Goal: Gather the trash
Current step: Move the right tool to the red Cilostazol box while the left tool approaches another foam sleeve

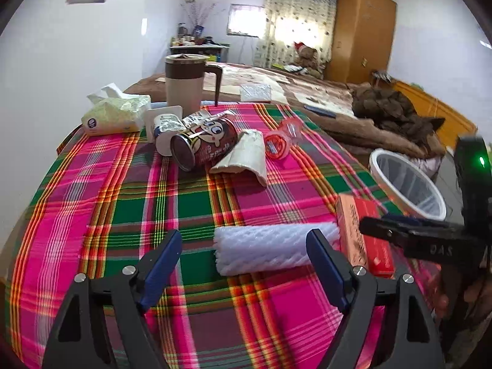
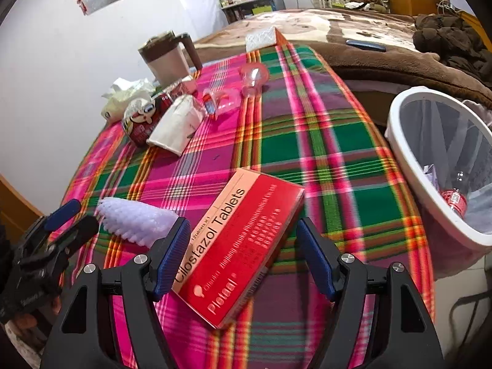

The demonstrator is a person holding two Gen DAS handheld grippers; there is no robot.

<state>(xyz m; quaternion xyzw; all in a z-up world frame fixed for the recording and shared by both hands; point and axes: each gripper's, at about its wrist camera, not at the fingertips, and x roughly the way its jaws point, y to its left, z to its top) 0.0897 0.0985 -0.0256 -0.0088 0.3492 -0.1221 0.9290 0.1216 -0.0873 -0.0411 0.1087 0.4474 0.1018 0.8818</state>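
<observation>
Right wrist view, nearest first: the right tongs stand apart around a flat red and pink cardboard tablet box, one blue pad touching its left edge, the other clear of its right edge. That placing suggests a grip is being lined up, not yet made. The box lies tilted on the counter's pink and green plaid cloth. Just left of it lies a white foam mesh sleeve, with the left tongs apart on either side of its near end, probably ready to close. To the right, beside the counter edge, a white round plastic bin with a clear liner holds a bottle with a red label, so the trash likely goes there. Farther off, at the counter's far left, more trash is clustered: a red cartoon-printed can on its side, a crumpled beige paper wrapper and a clear plastic cup with a red label. Behind them stand a tissue pack and a brown-lidded mug.
</observation>
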